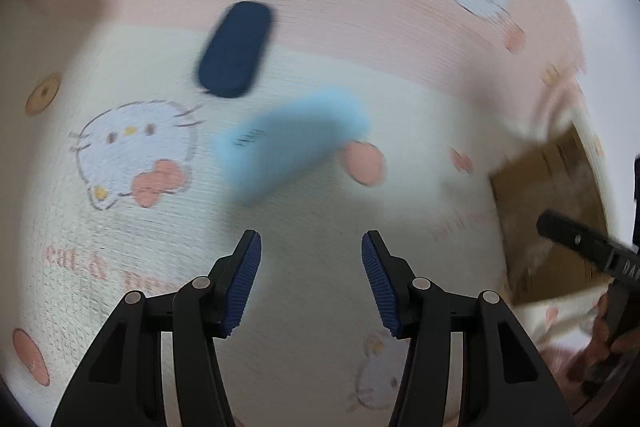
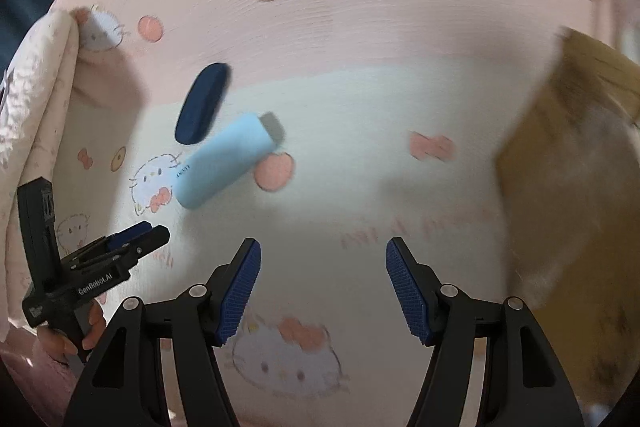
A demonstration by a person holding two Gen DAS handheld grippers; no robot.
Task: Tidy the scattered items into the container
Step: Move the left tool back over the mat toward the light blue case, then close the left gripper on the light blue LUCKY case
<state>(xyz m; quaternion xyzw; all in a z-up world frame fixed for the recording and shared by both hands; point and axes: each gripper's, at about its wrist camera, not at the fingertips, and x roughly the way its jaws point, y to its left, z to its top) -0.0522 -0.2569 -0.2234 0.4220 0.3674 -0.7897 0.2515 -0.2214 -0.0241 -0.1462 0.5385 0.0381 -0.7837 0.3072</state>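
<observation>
Both grippers were empty: the left gripper (image 1: 311,247) stood spread, the right gripper (image 2: 323,255) likewise. Beyond them, the light blue case (image 1: 288,143) and dark blue case (image 1: 236,49) lay touching on the bedsheet (image 1: 120,259), outside the cardboard box (image 1: 552,211). Nothing looked tidied yet.

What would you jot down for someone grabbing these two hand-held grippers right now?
Left gripper: open, empty, above the cat-print bedsheet.
Right gripper: open, empty.
Dark navy oval case and light blue rounded case lie side by side on the sheet, ahead of both grippers.
Brown cardboard box sits to the right.
Done: neither case is boxed yet; the box's inside is too blurred to read.
Left: pick up both cases and put them in the box.
</observation>
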